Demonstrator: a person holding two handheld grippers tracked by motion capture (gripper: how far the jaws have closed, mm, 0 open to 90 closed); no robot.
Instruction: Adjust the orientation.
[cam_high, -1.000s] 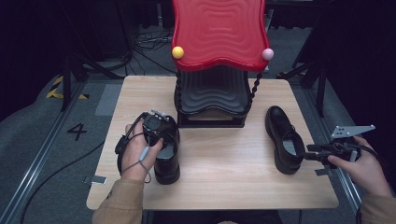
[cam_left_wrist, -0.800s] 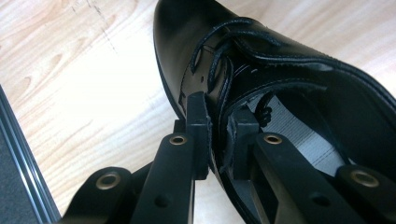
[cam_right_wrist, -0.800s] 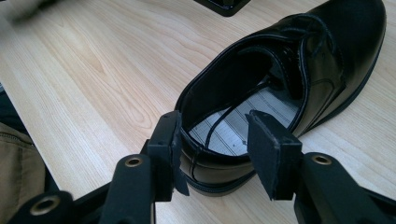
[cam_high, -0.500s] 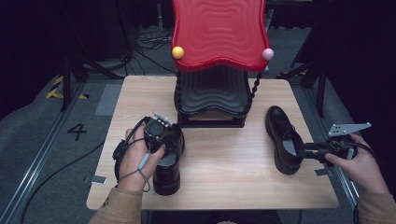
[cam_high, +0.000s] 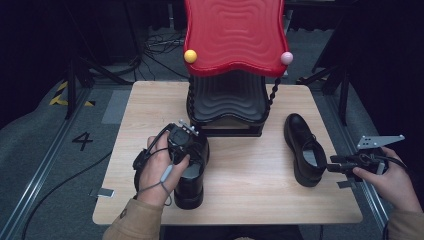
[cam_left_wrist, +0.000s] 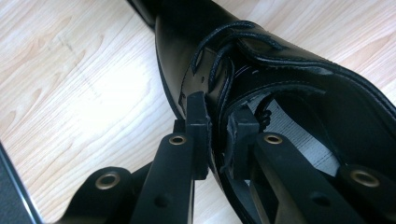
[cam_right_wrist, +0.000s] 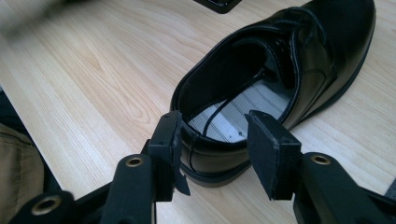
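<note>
My left gripper (cam_high: 191, 159) is shut on the side wall of a black leather lace-up shoe (cam_high: 191, 188) near the table's front left. In the left gripper view its pads (cam_left_wrist: 198, 126) pinch the shoe's (cam_left_wrist: 280, 60) upper edge just beside the laces, one pad outside and one inside. A second black shoe (cam_high: 302, 150) lies at the right, toe pointing away. My right gripper (cam_high: 331, 167) is held level just behind that shoe's heel. In the right gripper view it (cam_right_wrist: 217, 149) stands open, its pads flanking the heel rim of the shoe (cam_right_wrist: 299, 60) without pressing.
The shoes rest on a light wooden table (cam_high: 250, 195). At its back middle stands a black ribbed rack (cam_high: 227, 107) under a red wavy top (cam_high: 232, 35) with a yellow ball (cam_high: 190, 56) and a pink ball (cam_high: 286, 58). Dark floor and cables surround the table.
My left hand has shifted a little to the right and risen slightly, taking the gripped shoe along. The right hand and its shoe have stayed put.
</note>
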